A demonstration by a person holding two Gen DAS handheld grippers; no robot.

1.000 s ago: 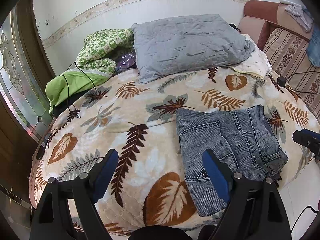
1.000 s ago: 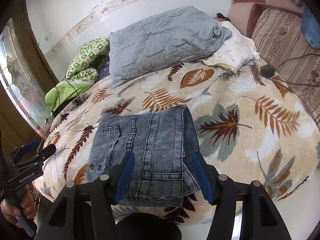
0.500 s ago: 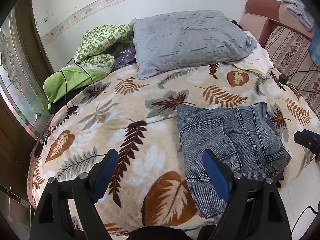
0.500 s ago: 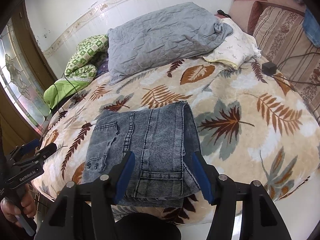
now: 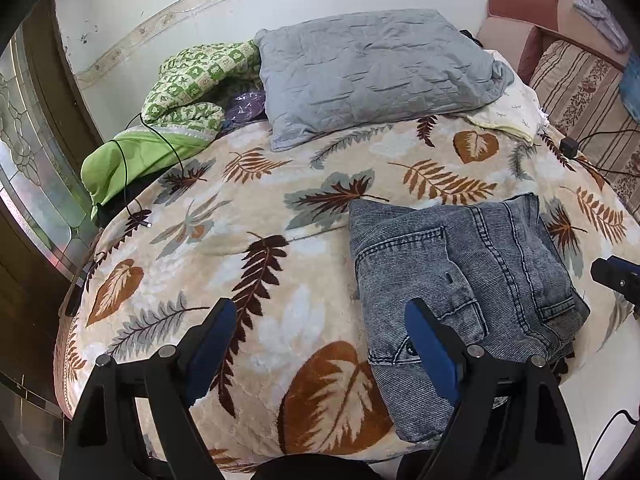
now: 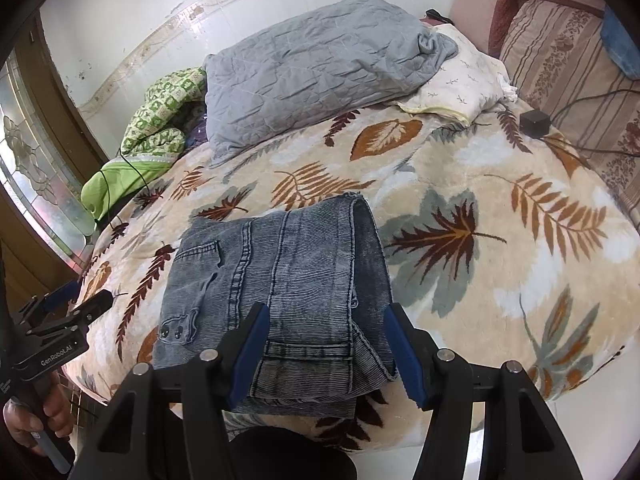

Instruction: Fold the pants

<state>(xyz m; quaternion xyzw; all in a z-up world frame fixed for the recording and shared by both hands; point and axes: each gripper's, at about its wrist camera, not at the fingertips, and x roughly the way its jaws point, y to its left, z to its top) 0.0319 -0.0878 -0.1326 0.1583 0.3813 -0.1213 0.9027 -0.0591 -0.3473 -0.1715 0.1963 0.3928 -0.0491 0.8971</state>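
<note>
Folded jeans [image 6: 276, 292] lie on the bed's leaf blanket [image 6: 460, 184], near its 6 o'clock edge. Left hand-held gripper [image 5: 320, 336] spread wide, empty, jeans at its 3 o'clock. Right hand-held gripper [image 6: 326, 344] spread above the jeans, not pinching.

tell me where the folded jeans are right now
The folded jeans lie on the leaf-print blanket near the bed's front edge, low centre in the right wrist view, in front of the grey pillow.

Bright even daylight, soft shadows, sharp focus, glare on the white wall [image 6: 168, 12], strong fisheye bending, dark vignetted corners
</note>
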